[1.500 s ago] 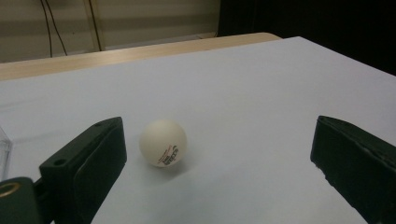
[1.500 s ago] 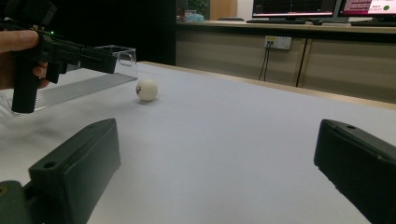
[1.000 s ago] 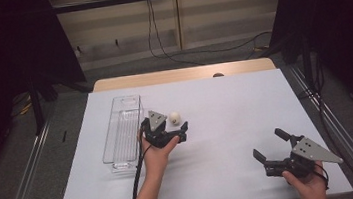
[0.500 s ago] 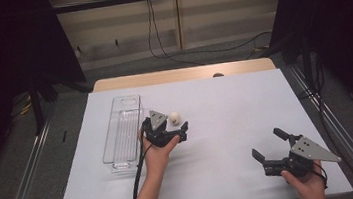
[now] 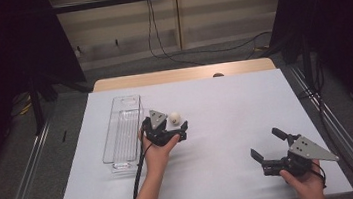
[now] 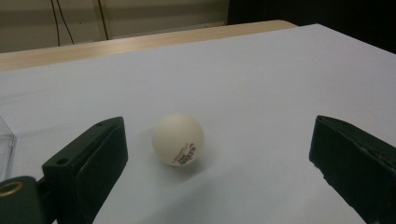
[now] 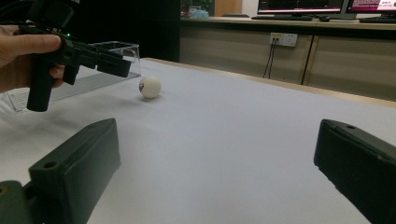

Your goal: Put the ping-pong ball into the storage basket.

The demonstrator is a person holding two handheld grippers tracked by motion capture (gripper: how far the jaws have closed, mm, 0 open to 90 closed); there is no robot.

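- A small white plastic ball (image 6: 178, 139) with a printed logo, like a table tennis ball, sits on the white table cover (image 5: 225, 104) just to the right of the long clear plastic tray (image 5: 122, 131), not touching it
- The left gripper (image 5: 171, 126) is right behind the ball, on the near side of it, its two black jaws spread wide; in the left gripper view the ball lies between them, closer to the left-hand one, with clear gaps on both sides, so nothing is grasped yet
- The right gripper (image 5: 268, 145) is well away from the ball, toward the near right corner of the cover, jaws apart and holding nothing; from its own view the ball (image 7: 150, 87) is far off, past the other hand
- I would judge the ball very light, hollow, smooth and hard, with a thin shell: it will roll at the slightest nudge and may squirt out from between flat pads if pinched off centre
- Best hold, to my eye, is across its widest part, pads on opposite sides at mid-height, closing gently, and centring it first since one jaw would meet it sooner
- The tray beside the ball lies flat with nothing in it, its open top up
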